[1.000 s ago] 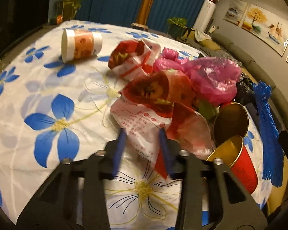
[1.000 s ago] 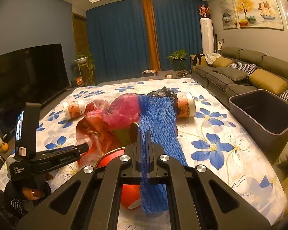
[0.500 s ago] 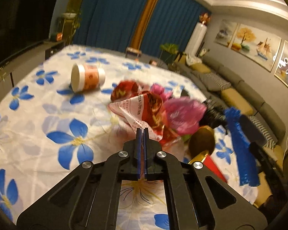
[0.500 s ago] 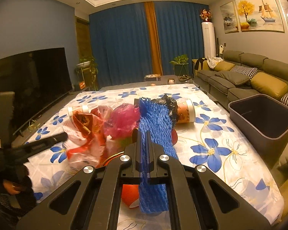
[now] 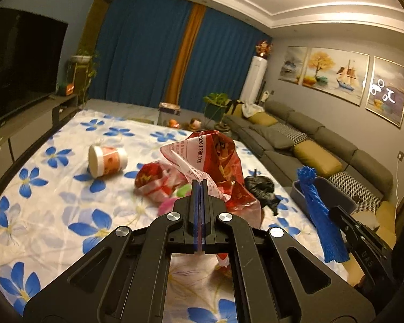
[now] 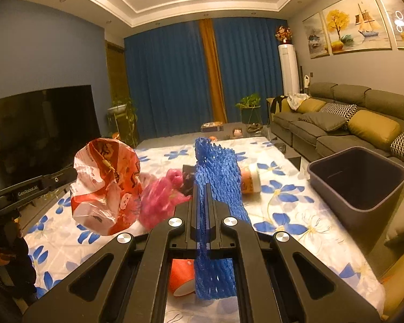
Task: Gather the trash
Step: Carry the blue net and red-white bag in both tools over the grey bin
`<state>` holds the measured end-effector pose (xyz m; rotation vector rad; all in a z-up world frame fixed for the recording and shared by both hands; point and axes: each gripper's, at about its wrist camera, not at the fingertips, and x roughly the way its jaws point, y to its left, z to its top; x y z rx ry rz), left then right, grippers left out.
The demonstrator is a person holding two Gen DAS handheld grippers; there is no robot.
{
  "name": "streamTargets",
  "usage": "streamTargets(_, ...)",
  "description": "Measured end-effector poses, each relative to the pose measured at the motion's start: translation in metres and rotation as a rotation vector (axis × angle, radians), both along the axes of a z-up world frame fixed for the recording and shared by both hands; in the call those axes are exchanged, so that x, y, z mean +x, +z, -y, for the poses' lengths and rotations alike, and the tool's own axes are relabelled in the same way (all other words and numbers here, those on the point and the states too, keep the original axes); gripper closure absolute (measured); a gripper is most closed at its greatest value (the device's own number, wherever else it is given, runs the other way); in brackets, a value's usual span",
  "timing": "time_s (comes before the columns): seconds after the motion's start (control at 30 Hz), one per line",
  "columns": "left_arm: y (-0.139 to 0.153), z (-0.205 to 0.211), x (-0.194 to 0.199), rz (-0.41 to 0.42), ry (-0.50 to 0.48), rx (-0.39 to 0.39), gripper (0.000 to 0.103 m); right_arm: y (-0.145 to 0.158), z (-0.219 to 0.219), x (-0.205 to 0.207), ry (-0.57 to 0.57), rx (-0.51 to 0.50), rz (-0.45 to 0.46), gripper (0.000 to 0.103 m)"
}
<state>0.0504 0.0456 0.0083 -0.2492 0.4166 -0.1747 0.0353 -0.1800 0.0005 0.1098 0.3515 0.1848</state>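
Observation:
My left gripper (image 5: 199,185) is shut on a red and white plastic wrapper (image 5: 212,158) and holds it up above the table; the wrapper also shows in the right wrist view (image 6: 105,185). My right gripper (image 6: 203,188) is shut on a blue foam net (image 6: 218,172), which hangs through the jaws; the net also shows in the left wrist view (image 5: 320,215). A dark grey trash bin (image 6: 361,185) stands open at the table's right edge.
On the floral tablecloth (image 5: 54,202) lie a paper cup (image 5: 106,158), a second red wrapper (image 5: 153,183), a pink bag (image 6: 161,196), a black bag (image 5: 261,185), another cup (image 6: 250,179) and a red cup (image 6: 180,274). A sofa (image 6: 336,123) runs along the right.
My left gripper closed on the red and white wrapper and lifted it off the pile. My right gripper rose a little with the blue net still in it.

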Motion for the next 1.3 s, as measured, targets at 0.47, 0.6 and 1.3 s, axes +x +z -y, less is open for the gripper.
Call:
streamTargets(0.47,0.019,0.079,0.012,0.052,-0.129,0.038,0.103,0.02,0.055,-0.011,-0.114,0.002,0.073,0.1)
streamTargets(0.6,0.027,0.112,0.021,0.064,-0.175,0.042,0.103,0.028,0.077,-0.008,-0.162,-0.007,0.101,0.1)
streamTargets(1.3,0.034,0.302,0.093,0.107,-0.355,0.093,0.103,0.037,0.197,0.026,-0.305,0.064,0.132,0.1)
